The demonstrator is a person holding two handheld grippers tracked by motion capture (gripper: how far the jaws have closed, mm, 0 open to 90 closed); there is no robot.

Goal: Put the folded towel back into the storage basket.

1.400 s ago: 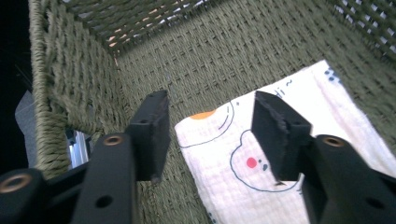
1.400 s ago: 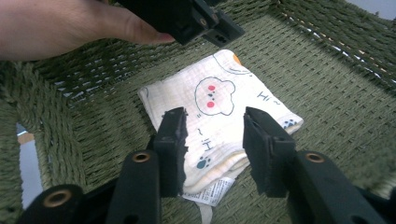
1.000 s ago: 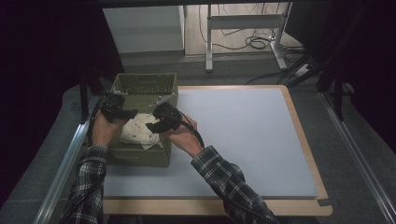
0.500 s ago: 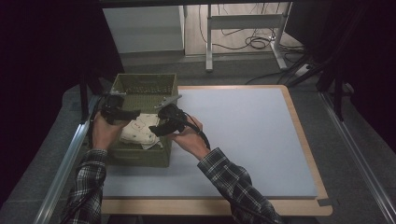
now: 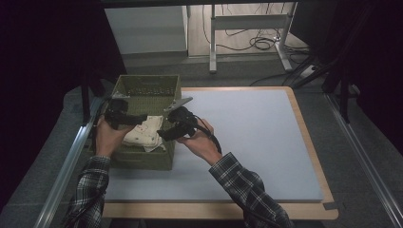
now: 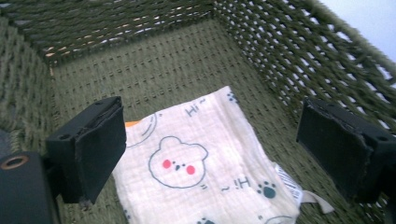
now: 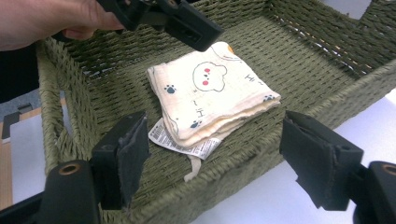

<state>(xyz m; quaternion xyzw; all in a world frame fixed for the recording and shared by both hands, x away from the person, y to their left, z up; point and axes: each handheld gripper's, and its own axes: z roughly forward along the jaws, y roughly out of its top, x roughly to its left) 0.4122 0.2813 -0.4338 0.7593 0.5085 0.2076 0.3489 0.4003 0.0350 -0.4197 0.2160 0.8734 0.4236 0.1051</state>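
A folded cream cloth (image 5: pixel 144 133) (image 6: pixel 196 172) (image 7: pixel 212 100) printed with bear faces and paw marks lies flat on the floor of an olive woven basket (image 5: pixel 142 90) (image 6: pixel 140 60) (image 7: pixel 299 51). A white label (image 7: pixel 184 142) sticks out from under its near edge. My left gripper (image 5: pixel 135 116) (image 6: pixel 212 149) hangs open above the cloth, nothing between its jaws. My right gripper (image 5: pixel 166 132) (image 7: pixel 215 172) is open too, held over the basket's right rim and facing the cloth. The left gripper (image 7: pixel 163 16) and its hand appear at the top of the right gripper view.
The basket stands at the left end of a pale blue mat (image 5: pixel 247 137) on a wood-edged table (image 5: pixel 304 123). A metal rail (image 5: pixel 71 156) runs along the table's left side. Behind the table are a desk frame (image 5: pixel 247 21) and floor cables (image 5: pixel 259 42).
The right gripper has drawn back to the right, from over the cloth to the basket's right rim. The left gripper has shifted slightly right above the cloth, which lies still.
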